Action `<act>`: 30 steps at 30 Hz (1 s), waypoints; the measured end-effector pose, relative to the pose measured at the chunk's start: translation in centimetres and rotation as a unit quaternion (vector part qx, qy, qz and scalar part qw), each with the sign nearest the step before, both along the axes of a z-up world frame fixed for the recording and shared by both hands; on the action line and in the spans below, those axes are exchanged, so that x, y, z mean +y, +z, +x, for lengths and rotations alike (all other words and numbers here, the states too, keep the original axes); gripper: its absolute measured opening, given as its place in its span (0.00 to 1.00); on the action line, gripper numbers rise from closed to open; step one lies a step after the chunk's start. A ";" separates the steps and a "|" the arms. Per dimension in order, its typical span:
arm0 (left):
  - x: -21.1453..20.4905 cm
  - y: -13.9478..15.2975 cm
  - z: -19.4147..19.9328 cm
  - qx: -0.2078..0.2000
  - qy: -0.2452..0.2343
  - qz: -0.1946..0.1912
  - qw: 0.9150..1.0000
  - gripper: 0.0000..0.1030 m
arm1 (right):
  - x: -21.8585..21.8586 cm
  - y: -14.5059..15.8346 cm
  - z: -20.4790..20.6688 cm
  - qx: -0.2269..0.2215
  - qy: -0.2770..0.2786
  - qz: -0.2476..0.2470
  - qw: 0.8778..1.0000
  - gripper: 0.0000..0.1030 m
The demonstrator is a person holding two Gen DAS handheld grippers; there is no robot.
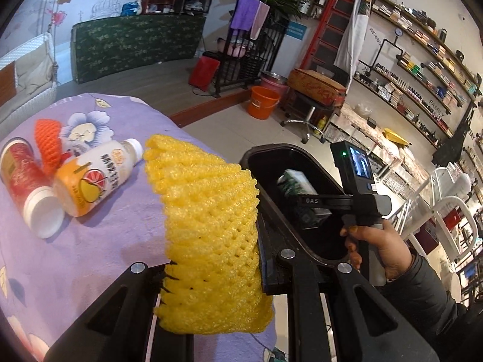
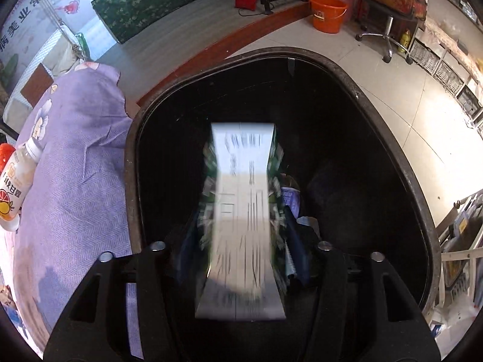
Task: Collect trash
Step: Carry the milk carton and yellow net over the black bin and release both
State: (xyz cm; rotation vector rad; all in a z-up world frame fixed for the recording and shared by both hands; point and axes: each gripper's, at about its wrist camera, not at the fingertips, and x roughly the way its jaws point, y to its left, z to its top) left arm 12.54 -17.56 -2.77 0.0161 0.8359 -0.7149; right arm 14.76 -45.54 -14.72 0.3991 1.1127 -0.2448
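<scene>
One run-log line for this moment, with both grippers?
left gripper: shut on yellow foam net | right gripper: open, carton dropping into black bin | bottles on table

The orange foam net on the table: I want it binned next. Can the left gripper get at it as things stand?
Probably not yet. The left gripper is shut on the yellow foam net. The orange foam net lies uncovered on top beside two bottles, so access looks free once the yellow one is dropped.

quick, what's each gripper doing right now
left gripper: shut on the yellow foam net.
right gripper: open over the black bin, blurred carton between its jaws.
</scene>
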 end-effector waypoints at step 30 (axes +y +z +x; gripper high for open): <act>-17.9 -4.3 -0.4 0.092 -0.196 0.045 0.975 0.16 | -7.0 7.4 -14.1 -0.108 -0.177 -0.108 0.972 0.76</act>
